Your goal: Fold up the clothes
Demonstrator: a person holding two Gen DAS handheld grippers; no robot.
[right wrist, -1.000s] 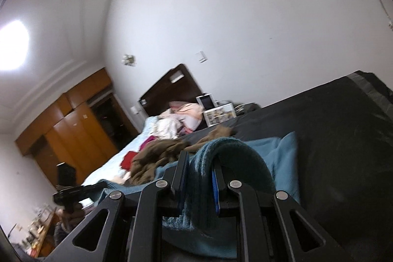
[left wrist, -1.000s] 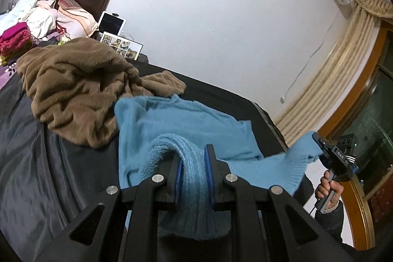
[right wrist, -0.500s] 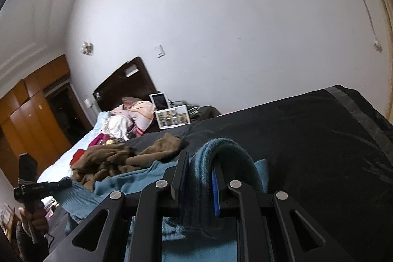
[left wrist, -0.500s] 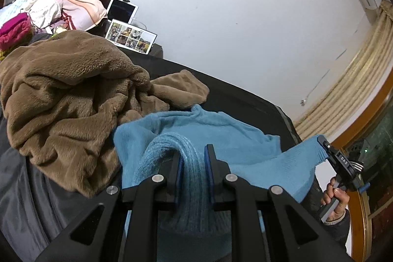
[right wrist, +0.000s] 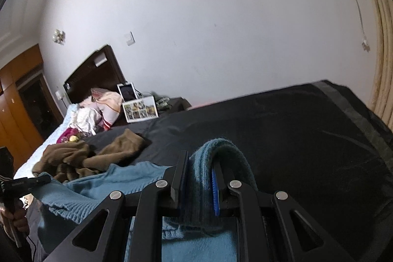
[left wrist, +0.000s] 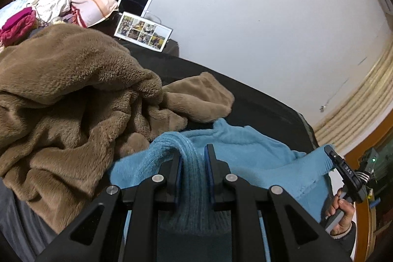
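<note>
A light blue knit sweater is stretched between my two grippers above the black bed cover. My left gripper is shut on a bunched ribbed edge of it. My right gripper is shut on another ribbed edge, which loops over its right finger. The right gripper also shows at the right edge of the left wrist view, and the left gripper shows at the left edge of the right wrist view. The sweater hangs slack between them.
A crumpled brown fleece garment lies on the bed just left of the sweater. Pillows and clothes, a tablet and a photo frame are by the dark headboard. Curtains hang at the right.
Both grippers have carried the sweater forward over the bed toward the brown garment and lowered. The right wrist view has tilted down from the ceiling to the bed. Both stay shut.
</note>
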